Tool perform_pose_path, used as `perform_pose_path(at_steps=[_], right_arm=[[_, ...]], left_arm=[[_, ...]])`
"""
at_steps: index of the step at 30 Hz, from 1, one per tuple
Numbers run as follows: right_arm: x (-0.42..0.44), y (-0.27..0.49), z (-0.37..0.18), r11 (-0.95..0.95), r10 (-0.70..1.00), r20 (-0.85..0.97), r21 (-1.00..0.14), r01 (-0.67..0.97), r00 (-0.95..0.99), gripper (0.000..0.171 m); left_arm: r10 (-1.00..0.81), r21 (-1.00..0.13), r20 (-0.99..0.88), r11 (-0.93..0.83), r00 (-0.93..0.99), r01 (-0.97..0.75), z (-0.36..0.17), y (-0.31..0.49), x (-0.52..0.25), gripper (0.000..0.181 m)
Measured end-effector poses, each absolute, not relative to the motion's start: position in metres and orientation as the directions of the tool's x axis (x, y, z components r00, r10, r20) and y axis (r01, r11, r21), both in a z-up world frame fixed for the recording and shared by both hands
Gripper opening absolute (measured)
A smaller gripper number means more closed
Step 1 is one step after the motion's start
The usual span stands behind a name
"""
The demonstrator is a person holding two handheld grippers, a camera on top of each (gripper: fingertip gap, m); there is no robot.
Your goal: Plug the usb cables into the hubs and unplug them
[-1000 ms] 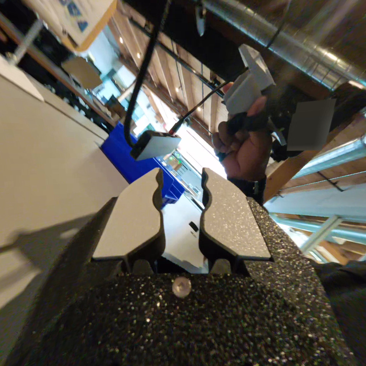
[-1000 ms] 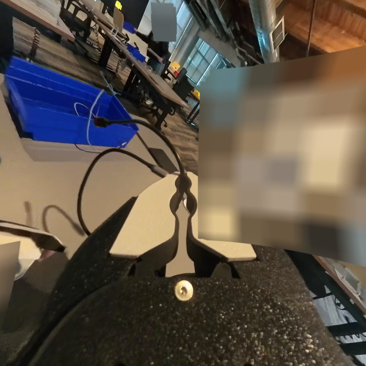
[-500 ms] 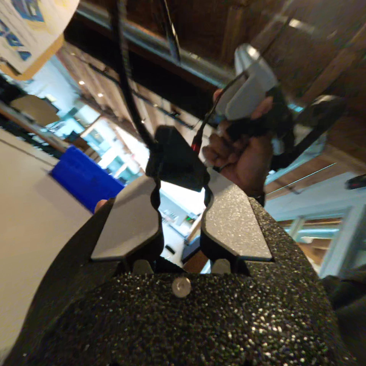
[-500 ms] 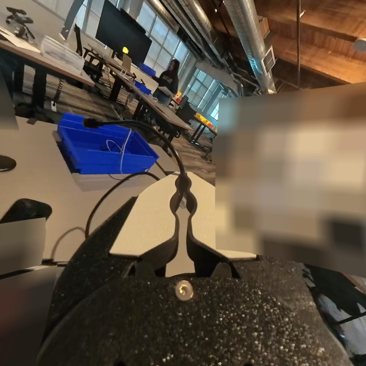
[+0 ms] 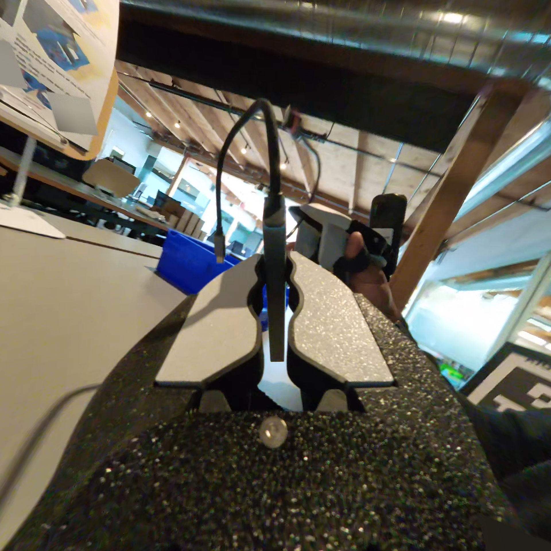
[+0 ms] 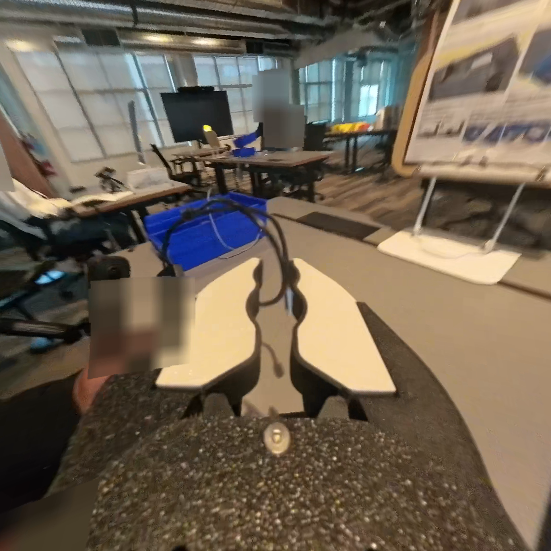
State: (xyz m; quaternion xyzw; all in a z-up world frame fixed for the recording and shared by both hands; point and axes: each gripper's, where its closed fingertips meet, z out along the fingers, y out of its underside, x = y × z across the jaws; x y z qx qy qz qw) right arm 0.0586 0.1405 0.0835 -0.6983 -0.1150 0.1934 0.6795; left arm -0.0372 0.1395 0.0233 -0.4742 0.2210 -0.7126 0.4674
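grey hub [image 5: 275,286] shows no readable writing.

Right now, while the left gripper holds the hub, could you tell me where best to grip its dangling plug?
Probably the plug by its stiff housing, not the soft cable above. It hangs tip-down in free air, to the picture's left of the hub, which the left gripper clamps edge-on. So come from that open side, fingers level.

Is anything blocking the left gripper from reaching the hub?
Nothing visible does. The hub already sits edge-on between the fingers of the left gripper, which press on its two flat faces. Its cable loops up above the fingertips, clear of them.
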Motion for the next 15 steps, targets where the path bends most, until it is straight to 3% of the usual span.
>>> perform_pose_path(at_steps=[5,10,15], right_arm=[[0.072,0.120,0.037,-0.132,0.435,-0.237,-0.971,-0.199,0.869,0.049],[0.023,0.096,-0.003,-0.262,0.628,-0.350,-0.936,-0.234,0.696,0.038],[-0.011,0.100,-0.004,-0.302,0.726,-0.412,-0.911,-0.282,0.551,0.031]], left_arm=[[-0.900,-0.780,0.432,-0.401,-0.049,0.480,0.024,0.160,-0.045,0.011],[-0.914,-0.792,0.388,-0.397,-0.119,0.464,0.028,0.149,-0.042,0.011],[-0.912,-0.841,0.319,-0.398,-0.260,0.365,0.026,0.115,-0.031,0.012]])
